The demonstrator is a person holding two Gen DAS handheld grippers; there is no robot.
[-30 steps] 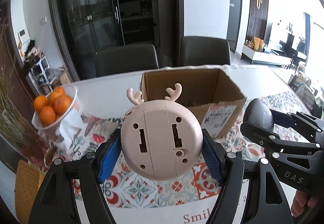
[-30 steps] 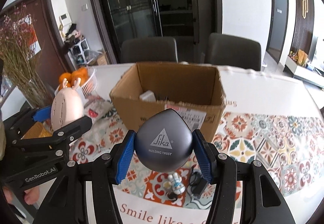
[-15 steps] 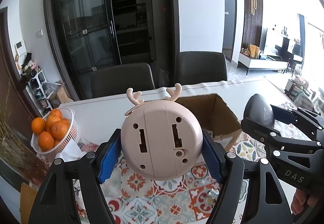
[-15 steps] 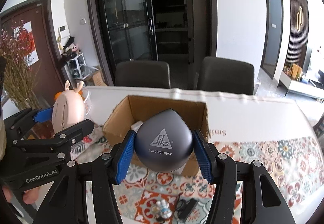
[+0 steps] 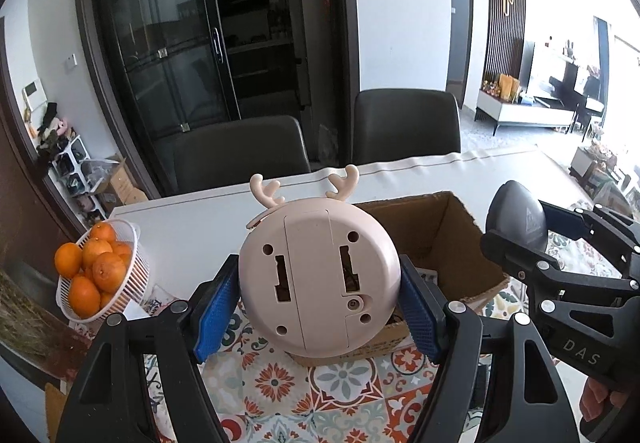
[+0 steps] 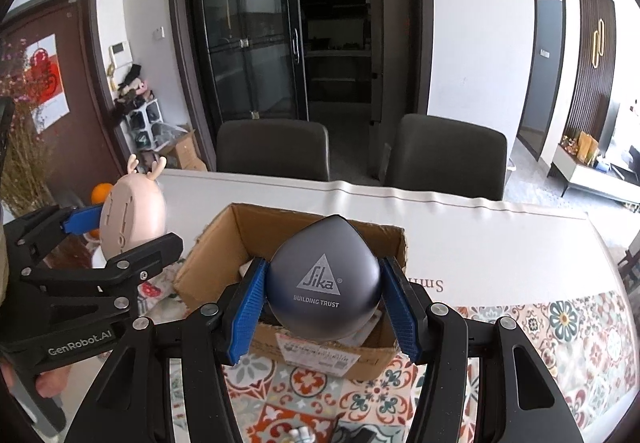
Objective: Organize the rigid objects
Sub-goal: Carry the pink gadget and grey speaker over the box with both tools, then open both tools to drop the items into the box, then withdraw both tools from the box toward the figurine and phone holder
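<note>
My left gripper (image 5: 320, 307) is shut on a round pink deer-antler gadget (image 5: 320, 279), its flat underside facing the camera, held above the near edge of an open cardboard box (image 5: 452, 243). My right gripper (image 6: 324, 307) is shut on a dark grey drop-shaped Sika object (image 6: 324, 283), held over the same box (image 6: 224, 243). Each gripper shows in the other's view: the right one with the grey object (image 5: 516, 215), the left one with the pink gadget (image 6: 132, 211). The box holds some white and paper items, mostly hidden.
A white basket of oranges (image 5: 100, 271) stands left on the table. A patterned tile cloth (image 5: 280, 383) covers the near table. A small figurine (image 6: 300, 435) and a dark item (image 6: 360, 433) lie near the front edge. Two dark chairs (image 6: 272, 147) stand behind.
Both grippers have risen and moved forward with their objects, from in front of the box to above it. The box interior now shows from higher up.
</note>
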